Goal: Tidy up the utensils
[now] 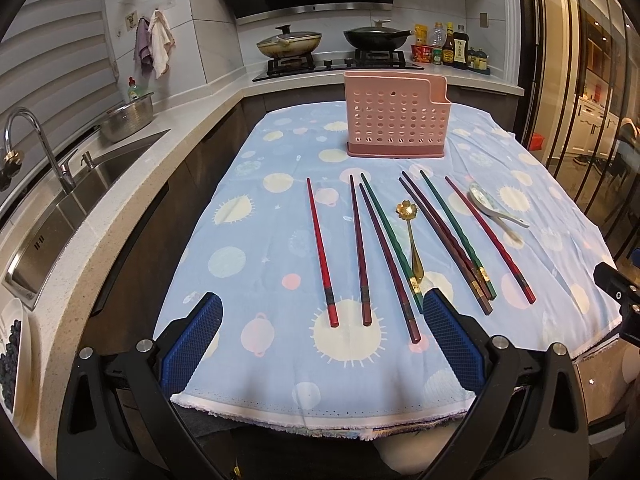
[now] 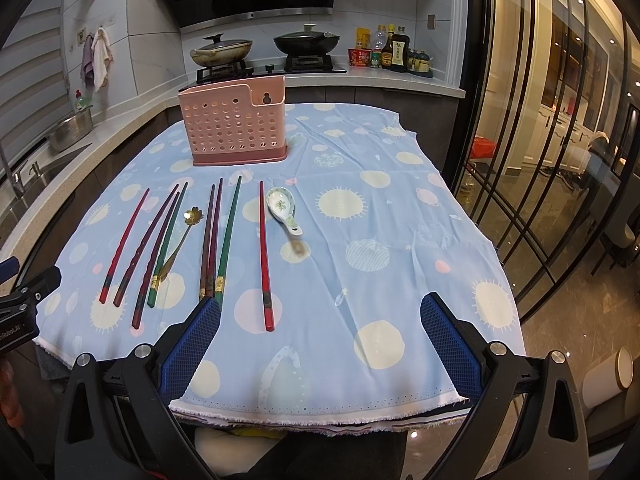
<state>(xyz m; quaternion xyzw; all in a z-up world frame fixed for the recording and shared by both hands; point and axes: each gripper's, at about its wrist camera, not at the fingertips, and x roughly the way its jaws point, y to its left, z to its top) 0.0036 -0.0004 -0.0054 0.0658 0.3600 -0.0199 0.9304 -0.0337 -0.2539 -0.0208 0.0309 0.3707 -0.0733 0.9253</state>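
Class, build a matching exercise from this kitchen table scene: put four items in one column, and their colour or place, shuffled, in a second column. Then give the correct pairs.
Column 1
1. utensil holder
2. flower-shaped spoon
3. ceramic spoon
4. left gripper

Column 2
A. gold, lying among the chopsticks
B. white with a pattern, at the right end of the row
C. pink, perforated, standing upright behind the row
D. open, blue-padded, hovering over the near edge of the cloth

Pairs: 1-C, 2-A, 3-B, 4-D
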